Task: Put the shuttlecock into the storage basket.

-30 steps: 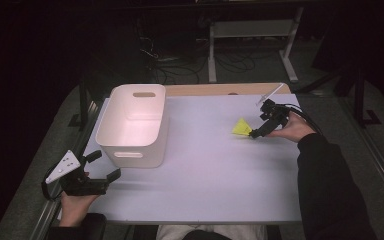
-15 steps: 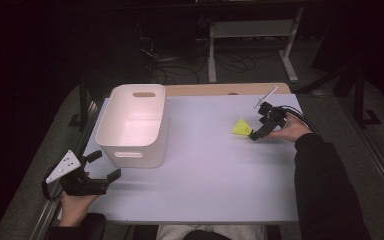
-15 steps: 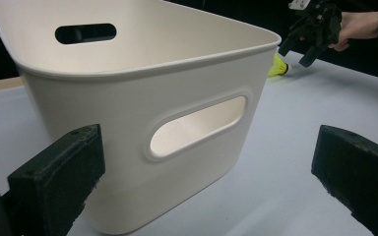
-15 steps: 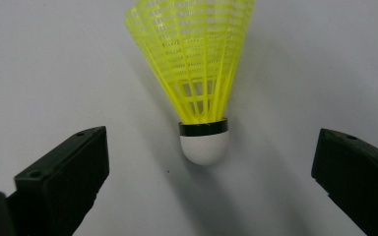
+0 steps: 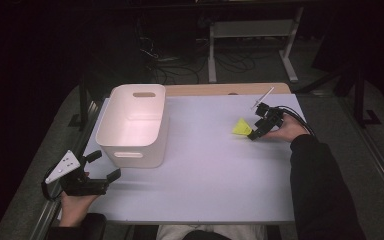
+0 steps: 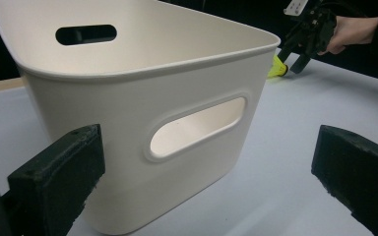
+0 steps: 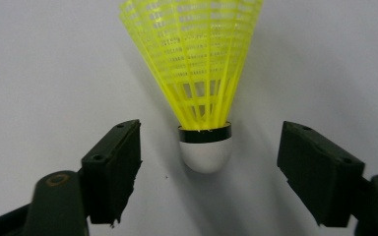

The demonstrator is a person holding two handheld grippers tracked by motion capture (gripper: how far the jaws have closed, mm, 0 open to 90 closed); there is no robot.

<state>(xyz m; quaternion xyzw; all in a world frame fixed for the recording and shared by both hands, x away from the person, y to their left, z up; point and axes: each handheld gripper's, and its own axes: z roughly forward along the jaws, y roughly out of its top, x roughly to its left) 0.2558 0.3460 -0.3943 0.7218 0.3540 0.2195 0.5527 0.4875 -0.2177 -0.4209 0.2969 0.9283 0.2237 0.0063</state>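
Note:
A yellow shuttlecock (image 5: 241, 127) lies on the pale tabletop (image 5: 205, 170) at the right, its white cork (image 7: 205, 153) pointing at my right gripper (image 5: 253, 135). In the right gripper view the cork sits between the jaws of that gripper (image 7: 210, 150) with a gap on both sides. The jaws have just been closing, and the pads do not touch the cork. A white plastic bin (image 5: 135, 125) with handle slots stands at the left. My left gripper (image 5: 104, 166) rests open at the front left, aimed at the bin's (image 6: 142, 98) near wall.
A wooden strip (image 5: 220, 89) runs along the table's far edge. Behind it, cables and a metal stand (image 5: 250, 40) sit on the dark floor. Bare tabletop lies between the bin and the shuttlecock.
The right gripper has turned slightly at the shuttlecock, so its grey plate now stands up behind it. The left gripper and the bin have not moved.

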